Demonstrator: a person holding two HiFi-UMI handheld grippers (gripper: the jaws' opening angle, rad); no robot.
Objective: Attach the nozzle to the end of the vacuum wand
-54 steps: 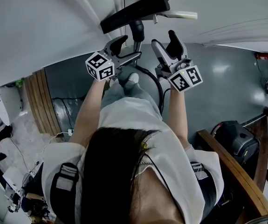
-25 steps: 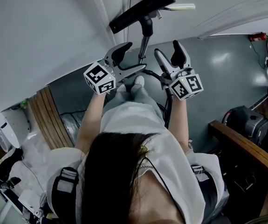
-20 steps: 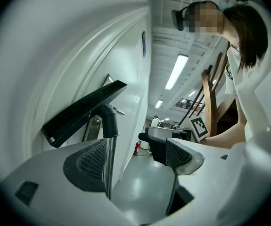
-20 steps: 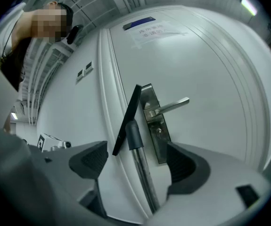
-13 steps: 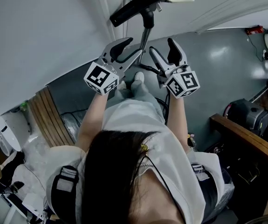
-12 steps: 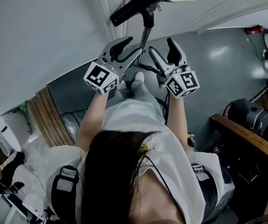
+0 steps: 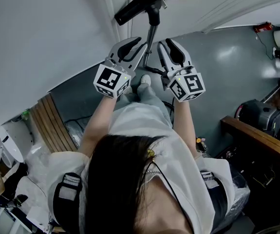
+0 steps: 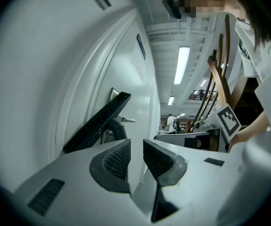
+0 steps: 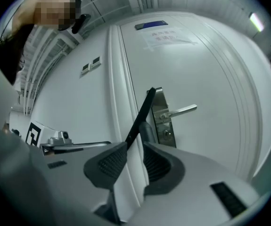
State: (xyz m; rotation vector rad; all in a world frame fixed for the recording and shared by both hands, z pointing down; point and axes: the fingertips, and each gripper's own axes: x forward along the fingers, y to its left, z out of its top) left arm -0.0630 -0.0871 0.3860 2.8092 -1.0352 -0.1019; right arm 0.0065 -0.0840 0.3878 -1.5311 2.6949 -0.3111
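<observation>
Jaws on the left gripper (image 8: 136,147) and right gripper (image 9: 135,152) have just been closing and now stand a narrow slit apart, with nothing between the pads (only the white door (image 9: 196,69) shows through). Both grippers point level and flank the wand (image 7: 151,35), probably to steady it between them. The black nozzle (image 7: 147,1) sits atop the wand, above and beyond both sets of jaws, and looks already seated.
</observation>
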